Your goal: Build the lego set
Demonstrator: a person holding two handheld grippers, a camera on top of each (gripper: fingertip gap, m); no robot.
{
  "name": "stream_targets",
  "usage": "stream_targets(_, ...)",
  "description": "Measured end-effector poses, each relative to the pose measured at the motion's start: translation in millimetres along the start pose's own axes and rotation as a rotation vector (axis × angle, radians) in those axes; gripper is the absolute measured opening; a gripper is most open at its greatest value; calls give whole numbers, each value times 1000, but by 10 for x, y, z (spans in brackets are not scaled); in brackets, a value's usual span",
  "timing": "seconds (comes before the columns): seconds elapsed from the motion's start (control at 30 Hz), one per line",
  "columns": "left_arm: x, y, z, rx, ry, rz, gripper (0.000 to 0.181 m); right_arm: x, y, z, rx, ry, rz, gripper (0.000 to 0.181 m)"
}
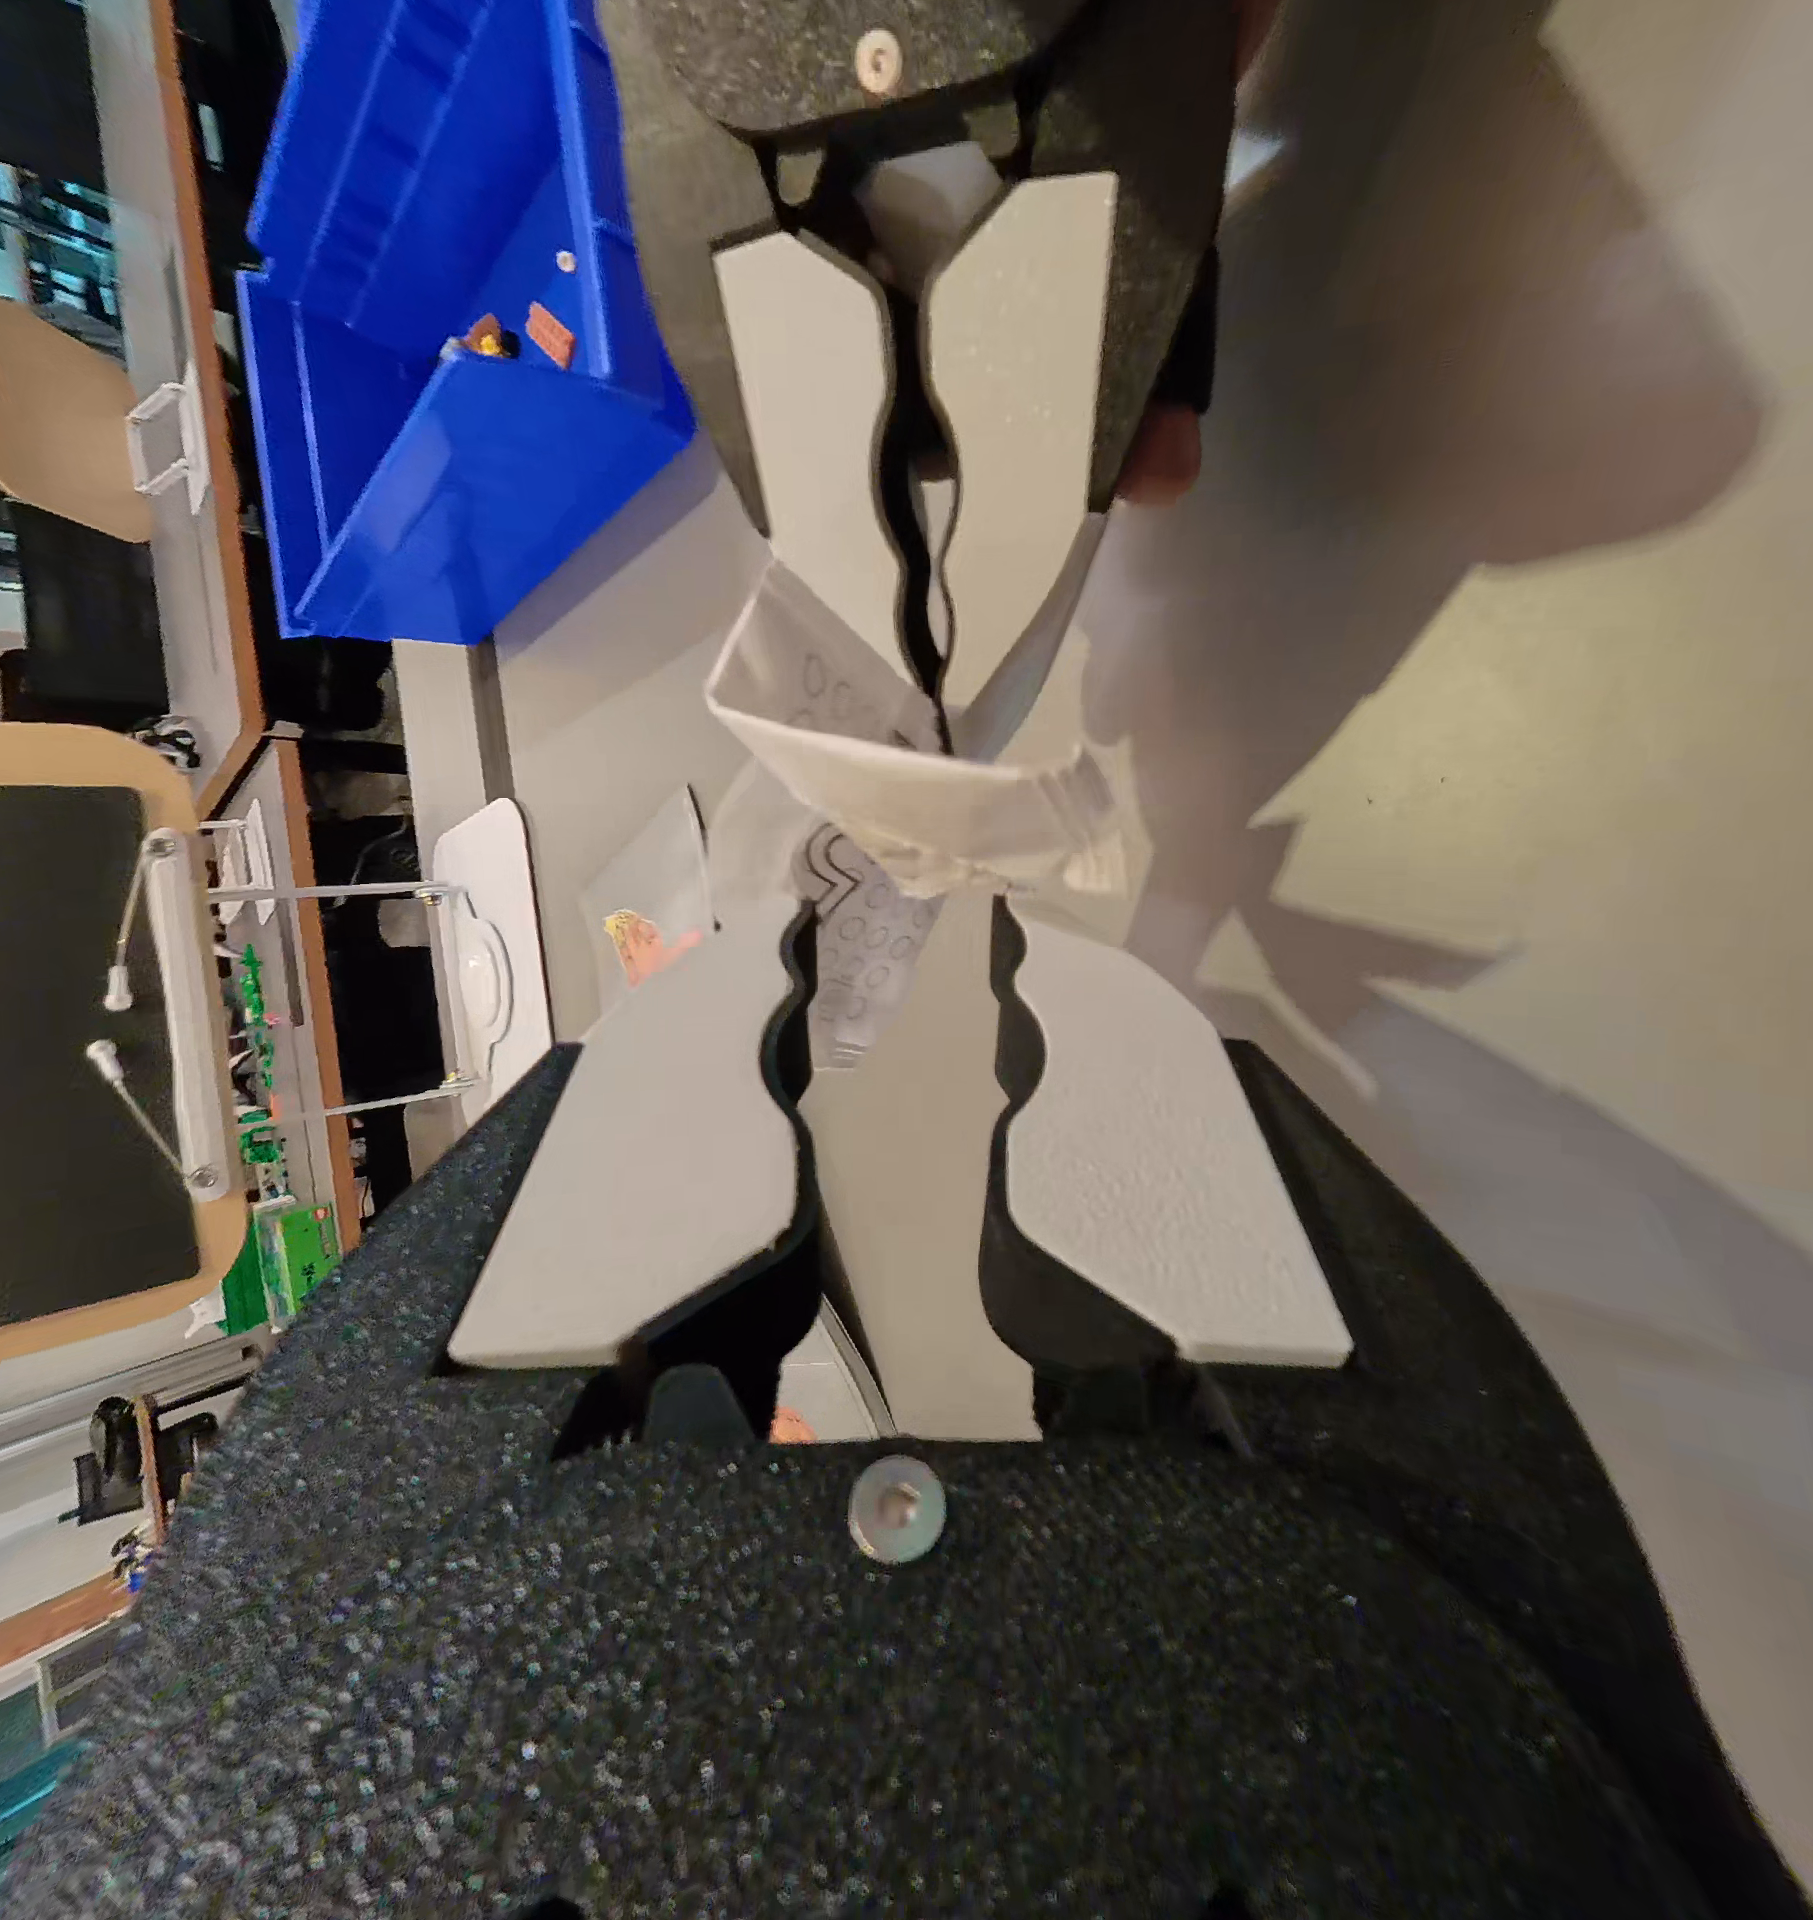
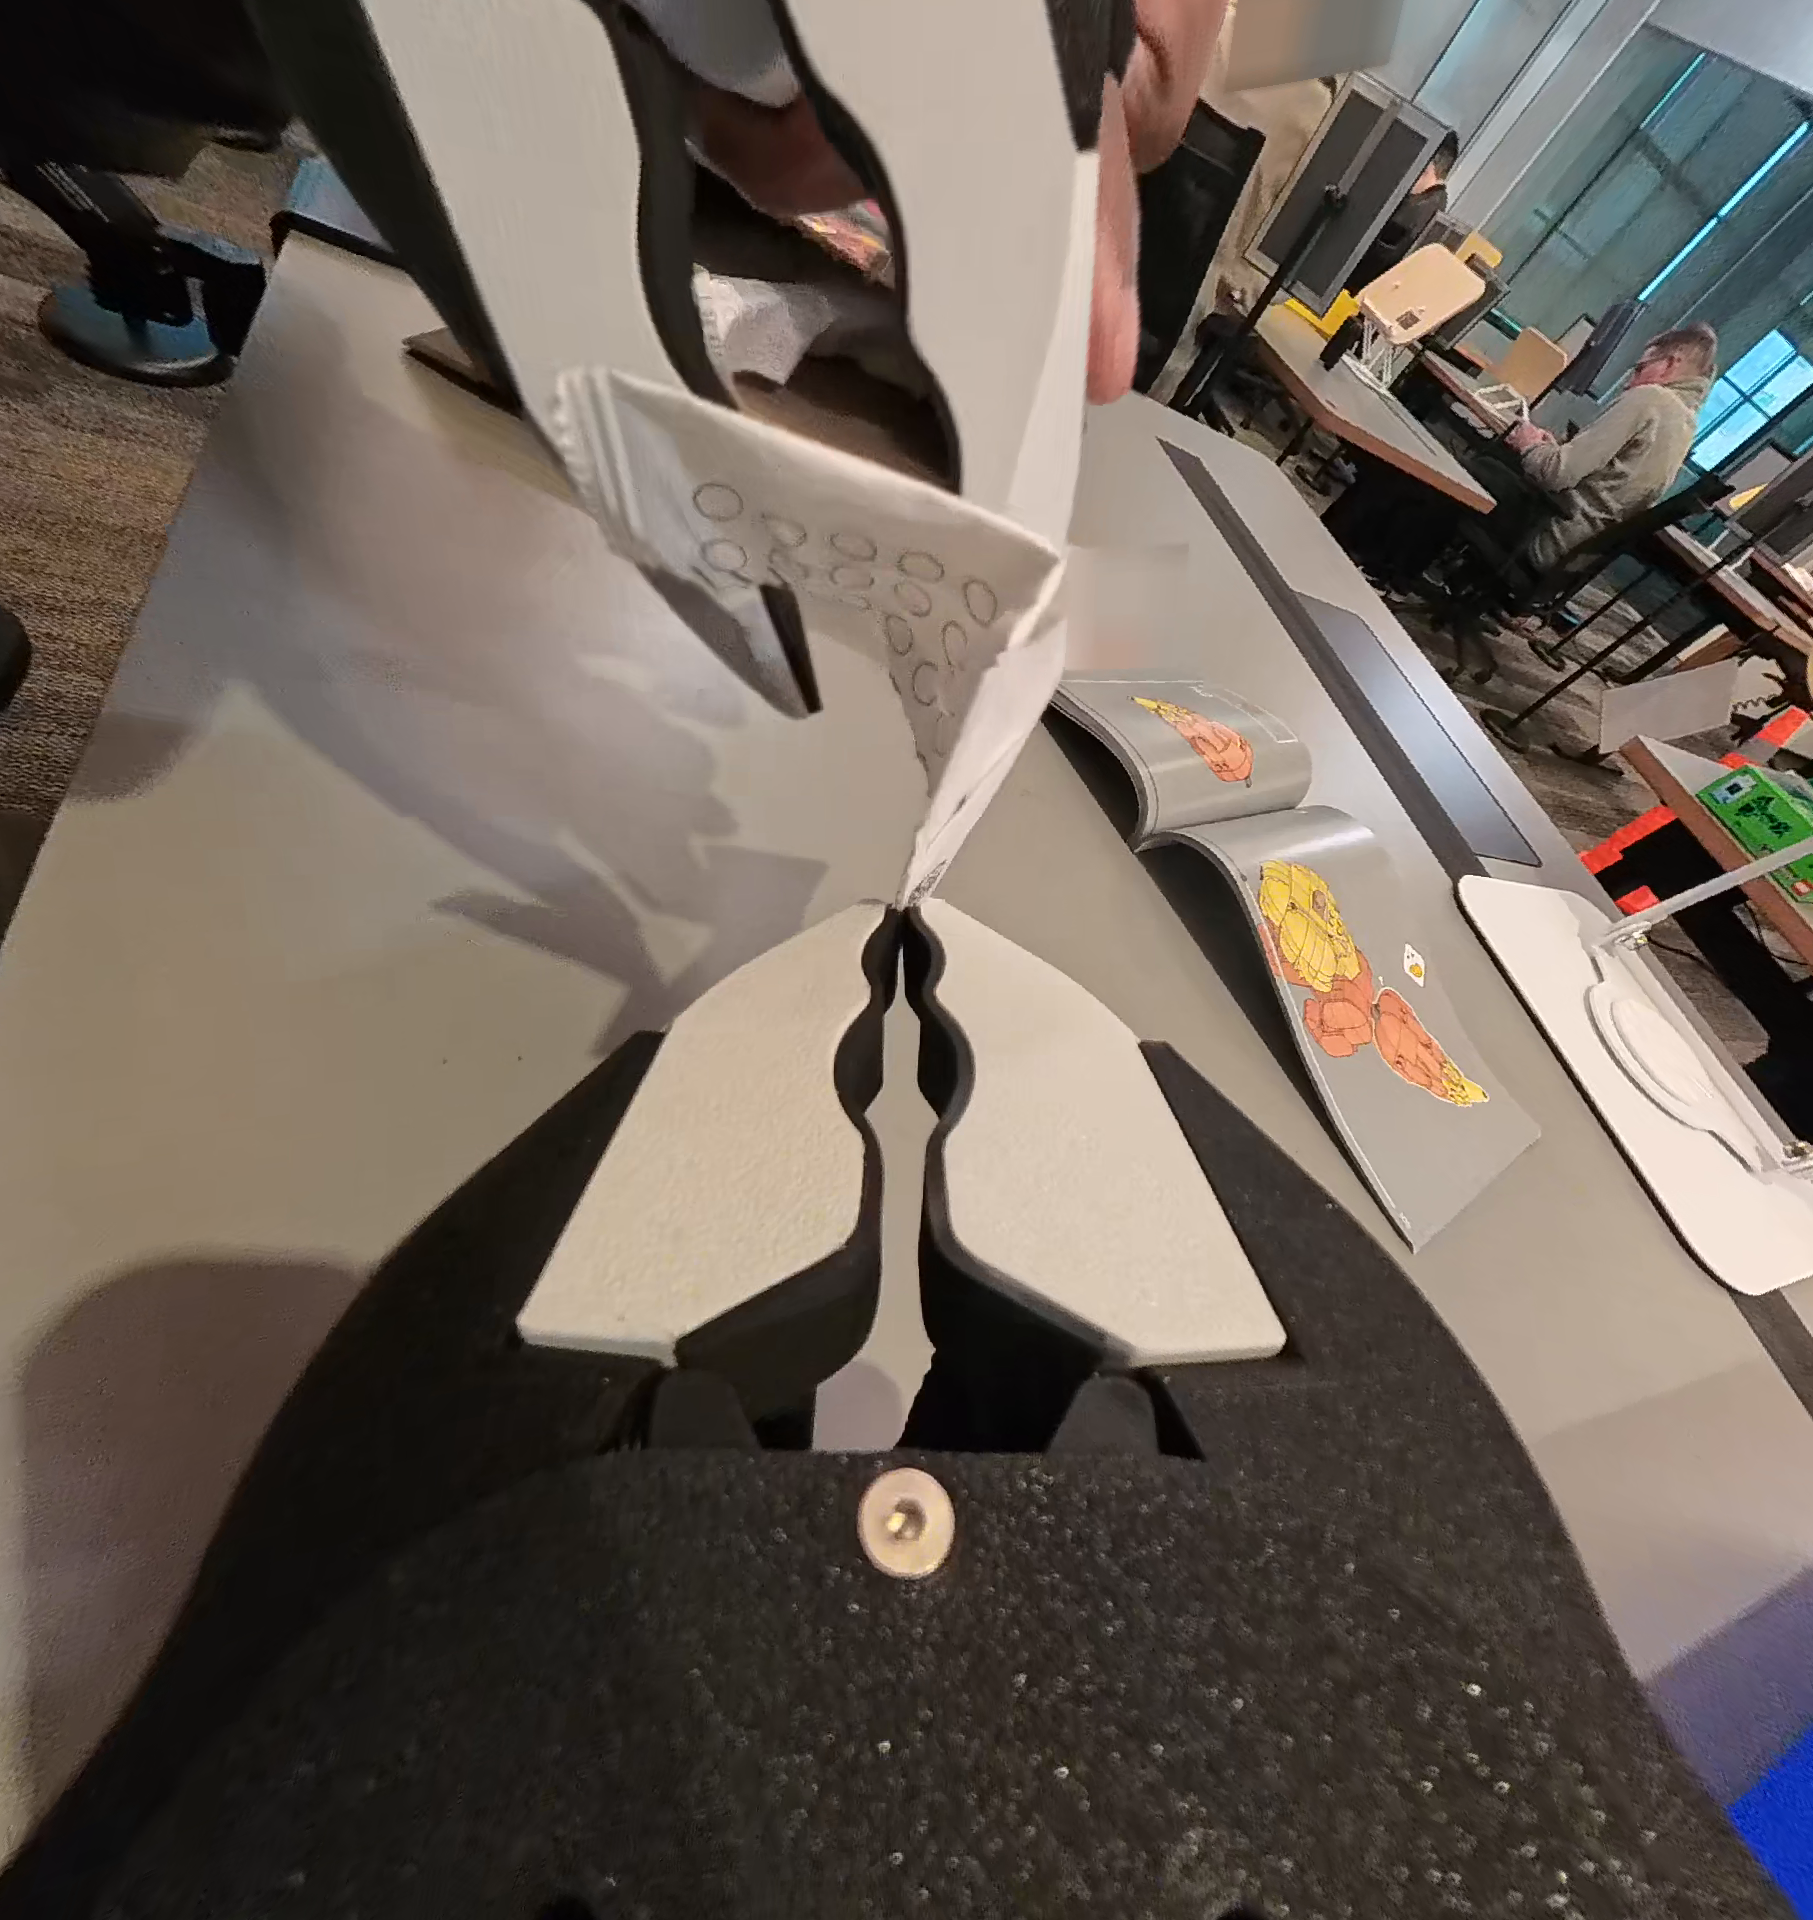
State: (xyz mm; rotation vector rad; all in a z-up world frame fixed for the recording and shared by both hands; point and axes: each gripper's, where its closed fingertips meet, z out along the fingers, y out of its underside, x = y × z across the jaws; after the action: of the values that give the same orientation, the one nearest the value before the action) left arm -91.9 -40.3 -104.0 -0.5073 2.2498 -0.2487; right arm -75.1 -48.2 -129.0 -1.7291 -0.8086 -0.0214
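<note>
While both grippers meet above the grey table point(image 2: 258, 935), a white paper parts bag printed with grey circles point(image 2: 860, 582) hangs stretched between them. Right gripper point(image 2: 902, 914): jaws pressed together, pinching the bag's lower torn corner at the very tips. Left gripper point(image 1: 902, 894): jaws only partly closed at the base but converging at the tips on the bag's crumpled edge; firmness of that grip hard to judge. Bag's long axis runs tip to tip, so a tear likely depends on pulling apart along that line. Both equally near. Right wrist view alone shows the open grey instruction booklet point(image 2: 1338, 935) beside; left wrist view alone shows the blue plastic bin point(image 1: 445, 343) beyond.
</note>
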Motion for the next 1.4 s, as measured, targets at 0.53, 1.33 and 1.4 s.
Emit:
stream_targets(0.53,-46,-15,-25,-13,-59,107,32,-54,17,21,-14,-22,-19,1)
stream_targets(1.33,54,171,74,-136,-2,205,0,-66,86,30,-23,-45,-9,1)
stream_targets(1.4,92,154,43,-123,43,190,0,-56,87,26,-21,-45,0,0)
